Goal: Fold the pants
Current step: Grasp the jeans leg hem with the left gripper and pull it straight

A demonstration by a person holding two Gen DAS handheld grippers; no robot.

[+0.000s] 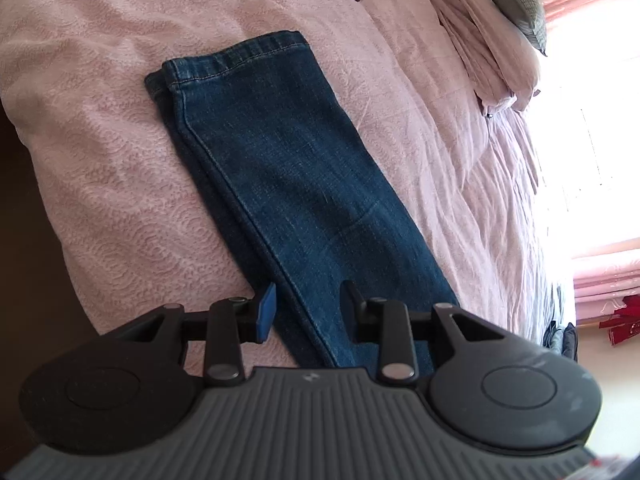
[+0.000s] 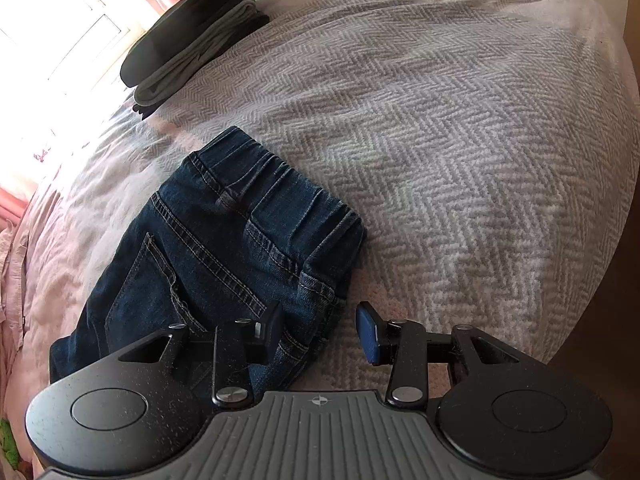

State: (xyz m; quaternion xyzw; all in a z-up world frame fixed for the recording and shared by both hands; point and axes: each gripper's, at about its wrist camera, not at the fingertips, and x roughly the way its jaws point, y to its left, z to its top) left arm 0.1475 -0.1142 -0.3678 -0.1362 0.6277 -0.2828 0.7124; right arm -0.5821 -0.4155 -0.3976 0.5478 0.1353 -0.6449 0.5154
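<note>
Left tool [image 1: 308, 312]: parted over jeans [image 1: 280, 168]; right tool [image 2: 320, 332]: parted; no readable writing

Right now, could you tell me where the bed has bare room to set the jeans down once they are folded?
The grey herringbone blanket is bare beyond the jeans waistband. The pink bedspread is free beside the leg hems. It is crowded near the window: a dark folded stack sits there, and rumpled bedding lies past the hems.

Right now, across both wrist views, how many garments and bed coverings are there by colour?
Blue denim: 1, the jeans
Dark folded stack: 1, items inside cannot be counted
Pink bedspread: 1
Grey herringbone blanket: 1
Total: 4
</note>
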